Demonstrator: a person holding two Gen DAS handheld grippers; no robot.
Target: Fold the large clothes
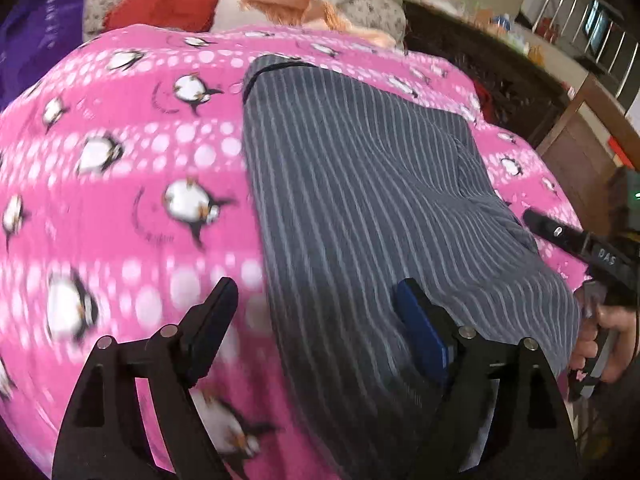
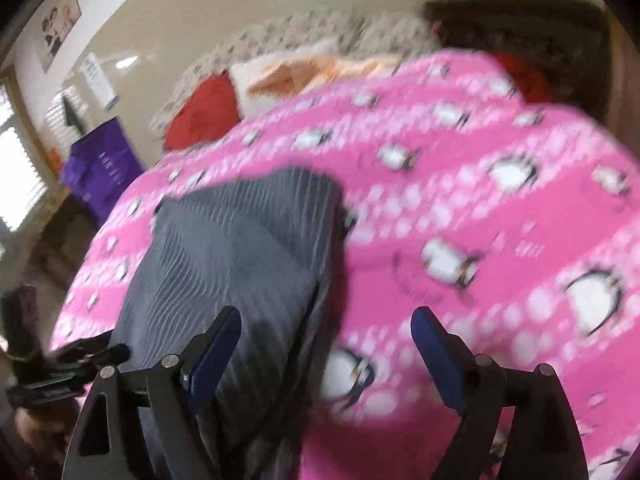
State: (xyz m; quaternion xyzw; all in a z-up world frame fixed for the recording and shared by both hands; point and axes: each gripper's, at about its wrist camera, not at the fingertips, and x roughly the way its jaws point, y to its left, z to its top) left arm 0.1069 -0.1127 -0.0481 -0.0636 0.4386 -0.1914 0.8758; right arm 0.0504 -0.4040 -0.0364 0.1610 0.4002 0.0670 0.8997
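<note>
On pink penguin blanket [image 1: 132,184], grey striped garment [image 1: 360,184], folded lengthwise, flat

The garment [image 1: 360,184] is grey with thin, lighter grey stripes and a dark trim line at its far edge. The blanket [image 1: 132,168] beneath it is bright pink, printed with rows of white dots and black-and-white penguins with orange beaks. The left gripper [image 1: 316,312] is black, with one blue pad [image 1: 420,332]. The right gripper [image 2: 326,340] is black with blue pads [image 2: 436,352]. Beyond the blanket: a red cushion [image 1: 164,0], a peach cloth [image 1: 292,4], a purple bag [image 2: 102,164].
</note>
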